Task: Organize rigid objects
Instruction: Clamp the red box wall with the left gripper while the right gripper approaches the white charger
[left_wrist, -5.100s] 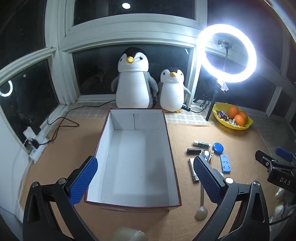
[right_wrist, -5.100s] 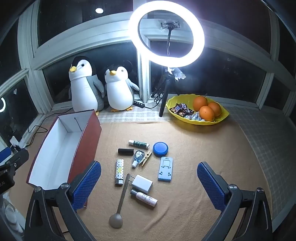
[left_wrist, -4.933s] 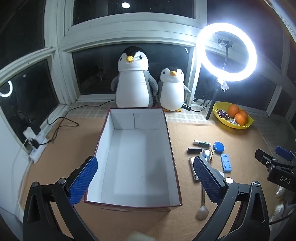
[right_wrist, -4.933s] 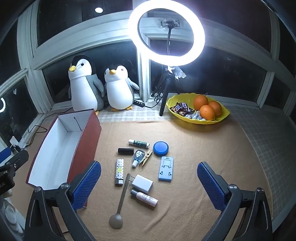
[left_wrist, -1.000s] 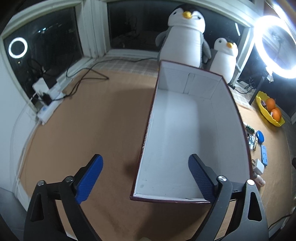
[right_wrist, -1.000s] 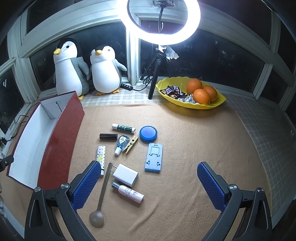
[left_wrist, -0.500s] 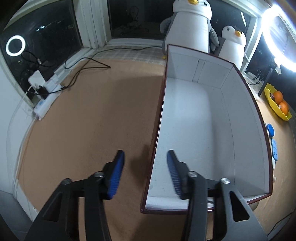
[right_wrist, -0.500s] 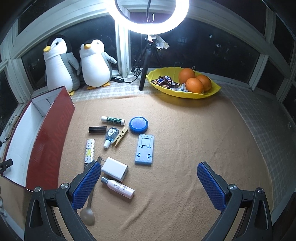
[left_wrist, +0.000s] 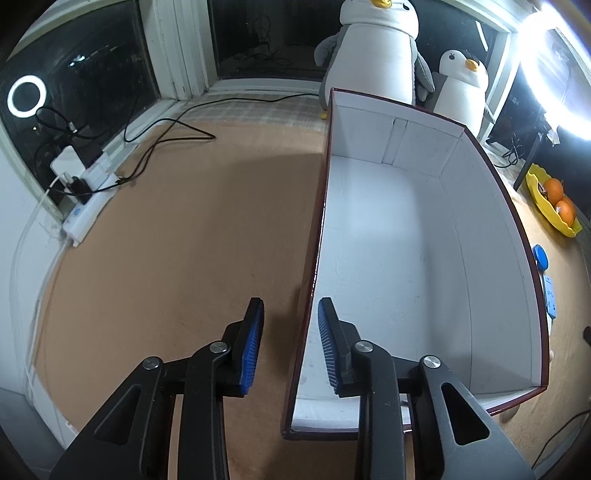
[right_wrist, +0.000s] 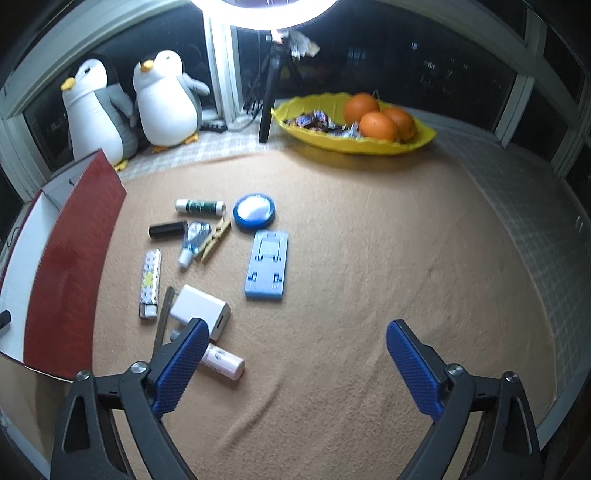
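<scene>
A tan, felt-like mat (right_wrist: 369, 258) covers the surface, faintly creased close to the right-wrist camera. On it stands the box (left_wrist: 424, 258), a long rectangular carton, glossy dark red outside and matt white inside, open at the top, its long axis running away from the left gripper toward two plush penguins (left_wrist: 380, 51) at the window. The left gripper (left_wrist: 290, 341) straddles the box's near left wall, one ribbed blue pad outside and one inside; its jaws have just been closing, yet narrow gaps still show between pads and wall, so it is not gripping. A shallow yellow dish (right_wrist: 354, 140) with a wavy rim holds oranges and wrapped sweets. To the right of the box lies a cluster of small hard items: a flat light-blue plastic phone stand (right_wrist: 266, 264) lengthwise away from the camera, a white rounded charger block (right_wrist: 197, 308), a round blue puck (right_wrist: 254, 211), a patterned lighter (right_wrist: 150, 282), a pink-white tube (right_wrist: 221, 360), a wooden clothespin (right_wrist: 216, 238). The right gripper (right_wrist: 297, 365) hangs above the mat with its textured pads spread wide and nothing between them, though its jaws have just been closing a little; its left pad overlaps the tube in view.
</scene>
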